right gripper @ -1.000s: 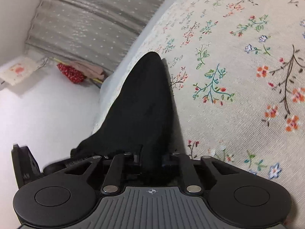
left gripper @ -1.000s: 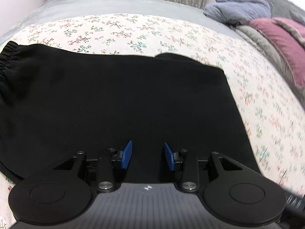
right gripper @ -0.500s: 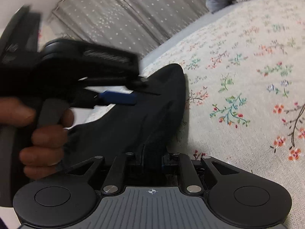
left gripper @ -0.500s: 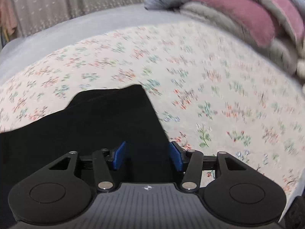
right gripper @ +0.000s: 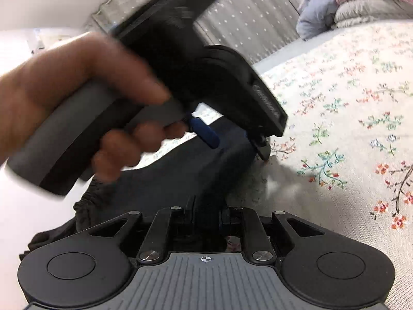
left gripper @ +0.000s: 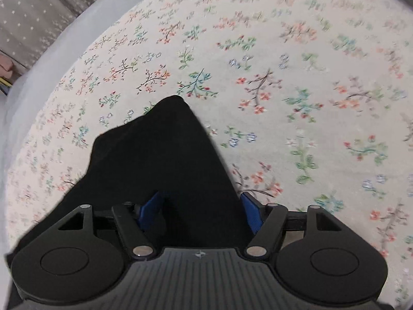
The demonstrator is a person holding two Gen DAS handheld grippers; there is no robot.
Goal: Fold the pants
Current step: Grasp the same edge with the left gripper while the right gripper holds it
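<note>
Pants on bed: right gripper clamps cloth; left gripper just opening, empty. Risk: one-sided hold skews fold.

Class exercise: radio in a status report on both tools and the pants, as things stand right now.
Left tool open, jaws just widened, straddling the black pants edge. Right tool shut on pants. Pants bunched on floral bedspread. Nothing in the way.

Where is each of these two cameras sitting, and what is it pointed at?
Left wrist: on the left gripper, looking down at the black pants on the floral bedspread; its blue fingers, just opened, straddle the cloth.
Right wrist: on the right gripper, shut on the pants; the hand holding the left gripper shows.
Shared: pants, bedspread.
</note>
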